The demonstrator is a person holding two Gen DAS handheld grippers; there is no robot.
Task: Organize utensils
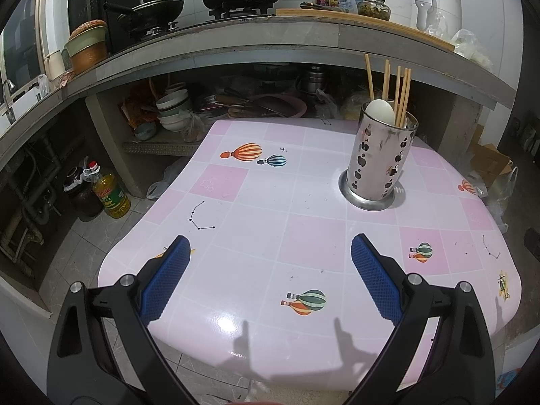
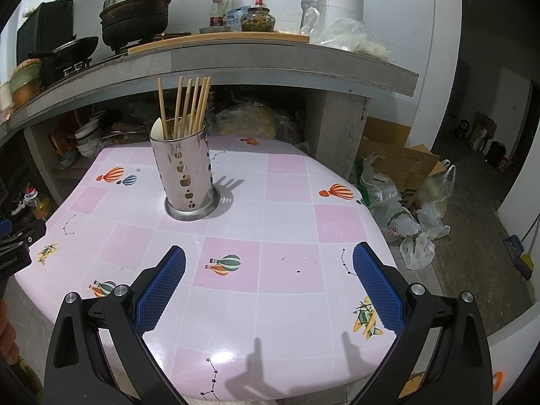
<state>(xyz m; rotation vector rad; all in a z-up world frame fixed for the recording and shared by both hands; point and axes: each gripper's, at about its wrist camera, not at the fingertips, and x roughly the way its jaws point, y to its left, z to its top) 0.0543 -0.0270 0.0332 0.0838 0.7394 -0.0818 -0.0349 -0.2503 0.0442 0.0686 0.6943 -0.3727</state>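
On pink checked table [image 1: 263, 229], utensil holder [image 1: 379, 155] w/ chopsticks [image 1: 395, 91]

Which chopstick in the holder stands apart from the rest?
The leftmost chopstick: it leans left, with a gap between it and the other chopsticks bunched together in the holder.

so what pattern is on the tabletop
Pink and white checks with hot-air balloon and constellation prints on the tabletop; clearest in the right wrist view.
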